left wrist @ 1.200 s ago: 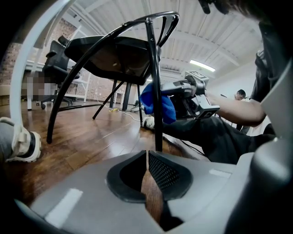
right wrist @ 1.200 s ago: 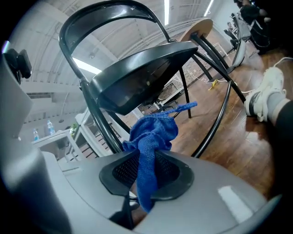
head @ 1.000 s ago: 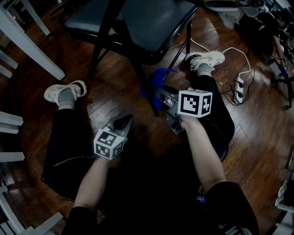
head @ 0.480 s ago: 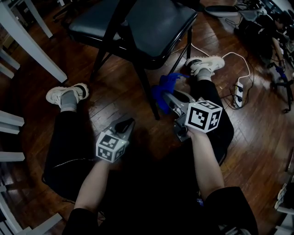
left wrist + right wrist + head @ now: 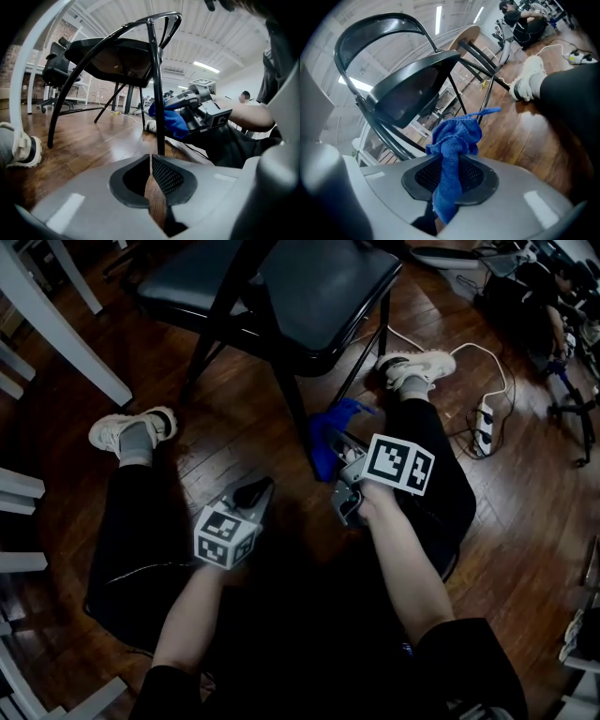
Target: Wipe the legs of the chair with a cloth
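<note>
A black folding chair [image 5: 309,287] stands on the wooden floor ahead of me. Its near front leg [image 5: 292,404] slants down to the floor between my knees. My right gripper [image 5: 339,448] is shut on a blue cloth [image 5: 330,432], which bunches against the lower part of that leg. In the right gripper view the cloth [image 5: 454,140] is pinched between the pads and spills out in front. In the left gripper view the same leg [image 5: 158,93] stands just ahead with the cloth [image 5: 171,121] beside it. My left gripper [image 5: 251,491] hovers low on the left, shut and empty.
White table legs [image 5: 66,334] run along the left. My feet in white shoes [image 5: 131,427] [image 5: 417,364] rest either side of the chair. A power strip with a white cable [image 5: 487,418] lies at the right, and a dark wheeled base [image 5: 572,399] stands further right.
My right gripper has rolled and shifted, first rightward, then back left and lower against the chair leg, carrying the cloth. The left gripper has stayed put.
</note>
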`<state>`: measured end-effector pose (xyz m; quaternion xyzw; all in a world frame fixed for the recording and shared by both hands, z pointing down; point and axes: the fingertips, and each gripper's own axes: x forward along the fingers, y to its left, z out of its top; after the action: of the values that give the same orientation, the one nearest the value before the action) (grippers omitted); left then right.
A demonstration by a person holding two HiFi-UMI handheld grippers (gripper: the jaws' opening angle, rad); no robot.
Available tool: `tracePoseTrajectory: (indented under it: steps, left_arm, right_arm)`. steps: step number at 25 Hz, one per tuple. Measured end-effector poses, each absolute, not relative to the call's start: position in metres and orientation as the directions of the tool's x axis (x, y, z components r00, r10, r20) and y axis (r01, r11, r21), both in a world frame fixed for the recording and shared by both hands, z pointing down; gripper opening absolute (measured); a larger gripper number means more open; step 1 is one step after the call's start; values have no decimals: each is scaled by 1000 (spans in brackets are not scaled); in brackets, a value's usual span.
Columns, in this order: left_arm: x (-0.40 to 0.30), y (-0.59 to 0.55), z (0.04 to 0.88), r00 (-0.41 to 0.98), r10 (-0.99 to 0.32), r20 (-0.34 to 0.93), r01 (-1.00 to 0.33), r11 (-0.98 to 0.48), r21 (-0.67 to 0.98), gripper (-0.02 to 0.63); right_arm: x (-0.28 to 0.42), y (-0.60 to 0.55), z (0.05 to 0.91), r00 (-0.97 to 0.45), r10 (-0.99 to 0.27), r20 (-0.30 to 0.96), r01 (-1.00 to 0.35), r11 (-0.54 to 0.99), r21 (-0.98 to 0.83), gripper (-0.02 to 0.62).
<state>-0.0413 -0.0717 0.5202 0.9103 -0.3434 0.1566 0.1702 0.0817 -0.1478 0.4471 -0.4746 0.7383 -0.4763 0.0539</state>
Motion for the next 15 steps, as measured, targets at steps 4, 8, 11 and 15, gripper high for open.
tracePoseTrajectory:
  steps: [4, 8, 11, 15]
  left_arm:
    - [-42, -73, 521, 714, -574, 401, -679, -707, 198, 18]
    - [-41, -74, 519, 718, -573, 395, -679, -702, 215, 18]
    - [-39, -73, 520, 719, -569, 400, -676, -706, 212, 18]
    - [-39, -70, 520, 720, -562, 408, -673, -707, 215, 18]
  right_arm:
    - [87, -161, 452, -452, -788, 418, -754, 88, -651, 95]
    - [101, -175, 459, -406, -812, 419, -775, 64, -628, 97]
    - [114, -186, 464, -373, -832, 411, -776, 37, -629, 98]
    - [121, -197, 463, -372, -831, 413, -782, 41, -622, 98]
